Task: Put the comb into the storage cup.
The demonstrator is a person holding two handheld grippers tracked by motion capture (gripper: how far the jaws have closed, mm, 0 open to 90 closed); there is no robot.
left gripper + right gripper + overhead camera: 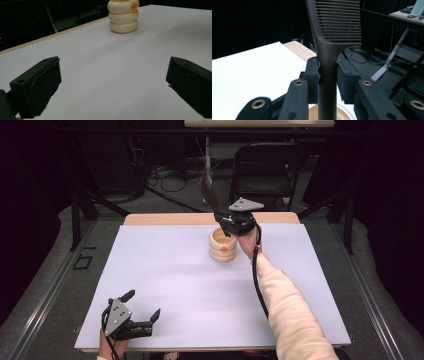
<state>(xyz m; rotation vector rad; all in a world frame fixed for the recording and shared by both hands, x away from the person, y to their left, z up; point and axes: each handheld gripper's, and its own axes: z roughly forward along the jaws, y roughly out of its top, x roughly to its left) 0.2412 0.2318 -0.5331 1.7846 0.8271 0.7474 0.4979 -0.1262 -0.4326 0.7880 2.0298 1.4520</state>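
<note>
Down at about seven o'clock on the table, the left gripper point(142, 306) rests low near the front edge, jaws spread wide with bare white surface between them, nothing in its grasp. Moving up past the middle, toward one o'clock, the right gripper point(226, 226) is clenched on the handle of a dark brown comb point(210, 195), and the right gripper view shows both black pads pressed flat against that handle. The comb's long axis runs nearly upright, leaning a touch toward eleven o'clock in the high view: handle end down, toothed head up, well clear of the table. Its lower end sits right at the mouth of the cream ribbed holder point(223, 245), a squat pot of three stacked rings standing upright on the surface; whether the tip touches inside, I cannot tell. The holder carries a small orange mark on its side and a thin line of reddish print on the lowest ring, too small to read. The table point(165, 285) wears a plain white sheet, with a strip of pale wood showing at its far edge. Beyond, at twelve o'clock, the room is dark: a black folding chair point(267, 167), loose cables point(167, 180) on grey floor, and black stand legs.
</note>
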